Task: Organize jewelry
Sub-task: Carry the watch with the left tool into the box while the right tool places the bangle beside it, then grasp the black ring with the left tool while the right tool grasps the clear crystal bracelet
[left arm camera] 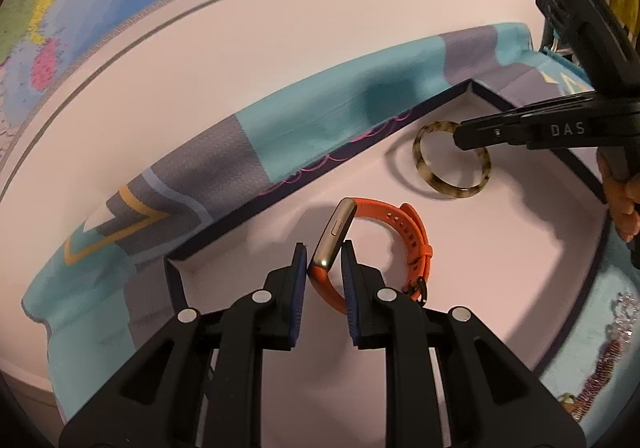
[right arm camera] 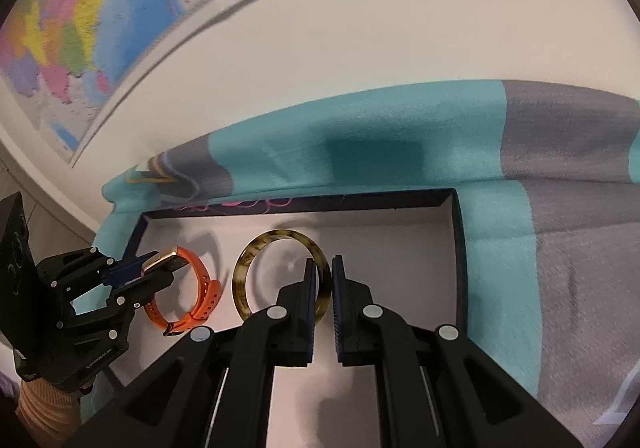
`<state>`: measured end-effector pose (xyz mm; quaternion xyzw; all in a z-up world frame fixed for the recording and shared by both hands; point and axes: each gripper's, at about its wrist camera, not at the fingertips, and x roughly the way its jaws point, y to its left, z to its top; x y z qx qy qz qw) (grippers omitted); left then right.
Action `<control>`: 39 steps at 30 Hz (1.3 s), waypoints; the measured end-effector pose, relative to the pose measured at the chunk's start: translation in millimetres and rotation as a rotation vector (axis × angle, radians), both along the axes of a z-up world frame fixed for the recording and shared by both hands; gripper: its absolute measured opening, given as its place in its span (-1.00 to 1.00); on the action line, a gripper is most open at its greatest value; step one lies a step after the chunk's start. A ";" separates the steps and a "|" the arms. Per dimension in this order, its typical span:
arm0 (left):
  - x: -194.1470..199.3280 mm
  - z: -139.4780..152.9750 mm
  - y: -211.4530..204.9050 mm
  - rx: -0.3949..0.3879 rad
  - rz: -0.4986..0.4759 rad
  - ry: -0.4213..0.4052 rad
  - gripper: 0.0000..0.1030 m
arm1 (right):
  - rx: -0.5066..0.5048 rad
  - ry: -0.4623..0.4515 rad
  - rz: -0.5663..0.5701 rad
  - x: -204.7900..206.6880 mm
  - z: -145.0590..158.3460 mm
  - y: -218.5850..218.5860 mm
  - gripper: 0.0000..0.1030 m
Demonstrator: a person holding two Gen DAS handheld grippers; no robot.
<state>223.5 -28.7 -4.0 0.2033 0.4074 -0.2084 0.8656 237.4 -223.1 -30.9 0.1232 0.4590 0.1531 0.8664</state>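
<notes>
Left claw (left arm camera: 324,272) clamped on orange watch (left arm camera: 376,244); right claw (right arm camera: 323,280) clamped on mottled bangle (right arm camera: 256,252). Both held over white floor of dark-rimmed tray (right arm camera: 456,248), on teal and grey blanket (right arm camera: 400,128). Beyond, wall map (left arm camera: 60,8).

Left camera spot: it sits on the left claw (left arm camera: 325,272) and looks out along its two fingers.
Left camera way: tilted down into the dark-edged tray (left arm camera: 404,116), close above it; the wall map (left arm camera: 80,8) is far ahead at the top.
Left camera side view: the right claw (left arm camera: 460,136) pokes in from the right, ahead of the left claw.
Right camera spot: it sits on the right claw (right arm camera: 323,272) and looks along its fingers.
Right camera way: tilted down, close over the tray (right arm camera: 460,248).
Right camera side view: the left claw (right arm camera: 160,268) is on the left.
Both see: the tray, orange watch (left arm camera: 412,236) (right arm camera: 200,288), brown ring (left arm camera: 440,184) (right arm camera: 248,256), blue and grey cloth (left arm camera: 304,120) (right arm camera: 400,128), map (right arm camera: 60,28).
</notes>
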 end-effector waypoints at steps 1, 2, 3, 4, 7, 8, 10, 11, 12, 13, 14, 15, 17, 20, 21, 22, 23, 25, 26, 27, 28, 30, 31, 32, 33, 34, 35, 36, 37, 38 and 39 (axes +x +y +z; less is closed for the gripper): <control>1.6 -0.8 -0.1 0.003 -0.001 0.003 -0.68 | -0.005 0.008 -0.007 2.3 -1.0 0.7 -0.88; 5.0 -1.0 -0.1 0.005 -0.005 0.007 -0.69 | -0.005 0.016 -0.016 4.7 -1.3 1.2 -0.87; 8.7 -1.0 -0.9 0.010 -0.013 0.011 -0.68 | -0.005 0.025 -0.022 6.4 -1.9 0.9 -0.87; 11.2 -1.2 -1.3 0.017 -0.014 0.011 -0.67 | -0.007 0.033 -0.026 7.7 -2.8 1.0 -0.87; 19.2 -1.9 -4.3 0.045 -0.011 0.007 -0.64 | -0.006 0.044 -0.041 10.3 -4.5 2.2 -0.87; 21.3 -1.3 -4.7 0.047 -0.004 0.005 -0.63 | -0.004 0.042 -0.047 9.8 -4.5 2.2 -0.85; 25.3 -1.3 -5.0 0.063 0.018 -0.004 -0.54 | 0.006 0.035 -0.053 9.7 -4.6 2.8 -0.84; 27.4 -1.7 -6.1 0.075 0.031 -0.015 -0.51 | 0.012 0.032 -0.054 8.3 -4.4 2.7 -0.81; 27.8 -1.3 -6.2 0.078 0.042 -0.022 -0.47 | 0.016 0.030 -0.052 6.5 -3.7 0.3 -0.73; 27.0 -0.2 -4.6 0.072 0.046 -0.024 -0.47 | 0.024 0.021 -0.048 3.3 -2.4 0.0 -0.69; 26.1 2.1 -2.9 0.060 0.053 -0.028 -0.46 | 0.025 0.008 -0.040 -1.1 -0.5 -0.3 -0.61; 24.1 6.1 -0.4 0.047 0.071 -0.040 -0.36 | 0.015 0.000 -0.036 -3.6 1.3 2.1 -0.54; 19.2 14.3 4.9 0.037 0.104 -0.075 -0.22 | 0.010 -0.028 -0.015 -15.0 6.6 2.8 -0.44; 5.1 32.0 16.0 -0.032 0.137 -0.109 -0.19 | 0.034 -0.053 0.017 -32.5 14.4 0.2 -0.43; -1.9 38.6 19.9 -0.057 0.145 -0.122 -0.17 | 0.044 -0.071 0.036 -41.8 19.5 -0.6 -0.41; -12.4 46.5 23.3 -0.084 0.146 -0.140 -0.12 | 0.049 -0.086 0.052 -49.8 24.3 -0.8 -0.38; -23.7 53.5 25.9 -0.108 0.144 -0.157 -0.10 | 0.053 -0.112 0.082 -62.8 30.7 -1.2 -0.25; -43.5 62.2 29.3 -0.145 0.133 -0.176 0.03 | 0.048 -0.148 0.127 -85.3 38.9 -2.9 -0.13; -55.6 65.2 30.9 -0.161 0.124 -0.182 0.05 | 0.045 -0.160 0.148 -94.2 41.8 -2.7 -0.12; -69.8 67.9 31.3 -0.174 0.114 -0.190 0.06 | 0.036 -0.174 0.181 -108.9 45.3 -2.6 -0.12; -79.8 68.4 31.2 -0.183 0.105 -0.192 0.07 | 0.025 -0.182 0.203 -120.9 47.0 -3.0 -0.12; -101.3 67.1 29.3 -0.210 0.084 -0.177 0.09 | 0.014 -0.183 0.238 -140.9 47.9 -8.2 -0.12; -109.0 66.8 31.8 -0.218 0.079 -0.171 0.10 | 0.006 -0.179 0.250 -149.2 47.3 -8.8 -0.12; -118.5 66.7 34.8 -0.230 0.071 -0.165 0.11 | -0.016 -0.176 0.265 -160.0 44.8 -9.8 -0.12; -129.0 63.5 34.5 -0.243 0.061 -0.150 0.16 | -0.035 -0.176 0.275 -167.0 43.1 -9.8 -0.12; -137.3 60.6 33.1 -0.240 0.057 -0.145 0.17 | -0.058 -0.174 0.287 -175.0 39.8 -9.0 -0.12; -144.6 55.7 31.5 -0.230 0.060 -0.146 0.17 | -0.073 -0.165 0.300 -181.5 36.1 -7.5 -0.12; -153.0 50.3 29.5 -0.217 0.063 -0.140 0.18 | -0.082 -0.157 0.307 -185.4 32.6 -6.6 -0.13; -157.1 45.1 30.9 -0.219 0.060 -0.126 0.18 | -0.093 -0.148 0.314 -191.6 28.8 -6.6 -0.13; -163.7 40.3 30.4 -0.226 0.060 -0.111 0.18 | -0.099 -0.140 0.317 -198.3 25.5 -6.2 -0.12; -167.6 36.2 31.0 -0.232 0.064 -0.097 0.18 | -0.104 -0.134 0.316 -201.0 22.1 -5.2 -0.12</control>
